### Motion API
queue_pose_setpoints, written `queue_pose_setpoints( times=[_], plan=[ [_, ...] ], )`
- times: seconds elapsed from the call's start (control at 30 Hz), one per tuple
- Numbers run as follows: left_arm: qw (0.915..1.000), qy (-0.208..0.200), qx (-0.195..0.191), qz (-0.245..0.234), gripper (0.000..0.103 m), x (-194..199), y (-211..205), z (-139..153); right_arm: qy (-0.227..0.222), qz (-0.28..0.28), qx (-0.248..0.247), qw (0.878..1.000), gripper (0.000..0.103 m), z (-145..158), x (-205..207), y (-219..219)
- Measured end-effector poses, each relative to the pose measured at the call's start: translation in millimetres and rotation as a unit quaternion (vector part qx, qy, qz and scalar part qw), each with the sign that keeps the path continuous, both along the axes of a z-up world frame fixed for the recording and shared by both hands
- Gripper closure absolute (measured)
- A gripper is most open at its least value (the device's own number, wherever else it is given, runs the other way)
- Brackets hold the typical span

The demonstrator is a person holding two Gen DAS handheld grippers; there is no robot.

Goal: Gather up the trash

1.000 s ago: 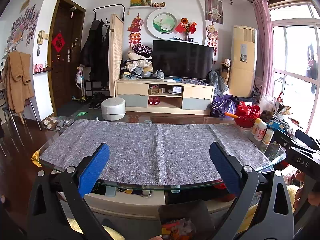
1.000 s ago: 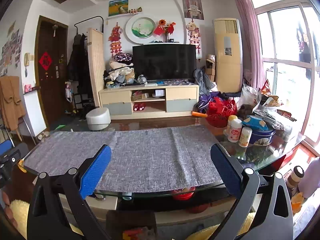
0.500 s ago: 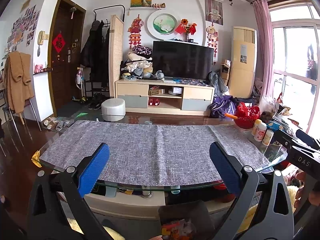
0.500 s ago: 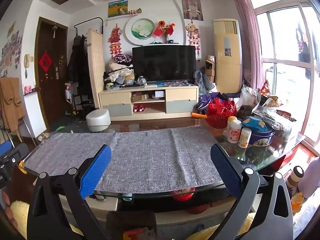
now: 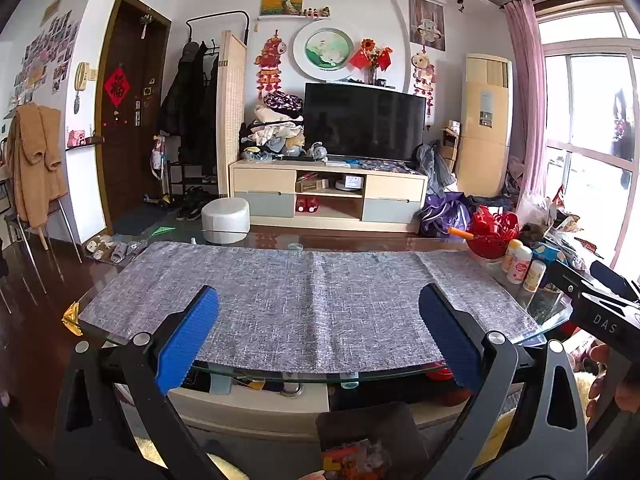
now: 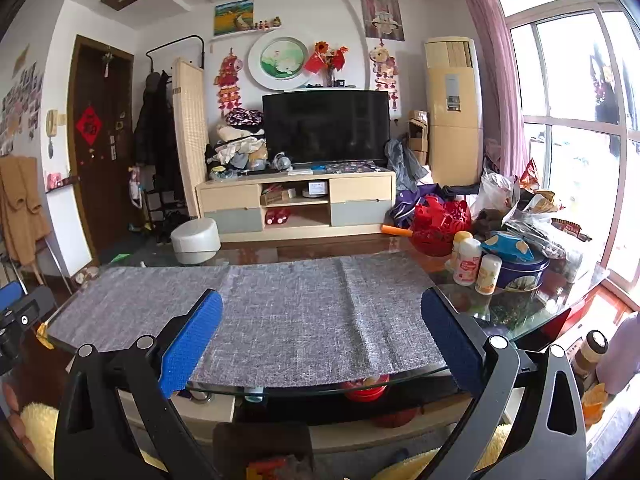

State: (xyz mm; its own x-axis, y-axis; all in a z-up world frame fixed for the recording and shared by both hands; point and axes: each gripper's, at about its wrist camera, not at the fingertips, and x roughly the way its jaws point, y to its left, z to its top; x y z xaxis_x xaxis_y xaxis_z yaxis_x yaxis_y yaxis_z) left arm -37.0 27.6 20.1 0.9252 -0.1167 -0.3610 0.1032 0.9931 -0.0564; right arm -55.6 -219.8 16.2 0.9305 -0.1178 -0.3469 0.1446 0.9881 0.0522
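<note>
Trash shows nowhere between either spread, empty gripper: left gripper, right gripper; the grey cloth lies bare. Wrappers crowd the counter's far right corner, where reaching risks toppling the bottles

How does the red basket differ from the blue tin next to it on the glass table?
The red basket has openwork, lattice-like sides; the blue tin has solid printed walls. The basket stands farther back toward the TV stand, the tin nearer the table's window end, with a blue packet on top. Both sit off the grey cloth.
</note>
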Motion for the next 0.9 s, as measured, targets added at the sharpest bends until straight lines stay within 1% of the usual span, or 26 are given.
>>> queue_pose_setpoints(
  times=[0.77,0.9],
  plan=[
    [1.0000,0.003,0.001,0.003,0.008,0.4,-0.5,1.0,0.000,-0.003,0.001,1.000,0.003,-0.5,-2.2,0.6],
    [0.9999,0.010,-0.010,0.009,0.008,3.3,3.2,2.4,0.004,-0.002,-0.001,1.000,0.003,-2.1,-1.5,0.0]
  ],
)
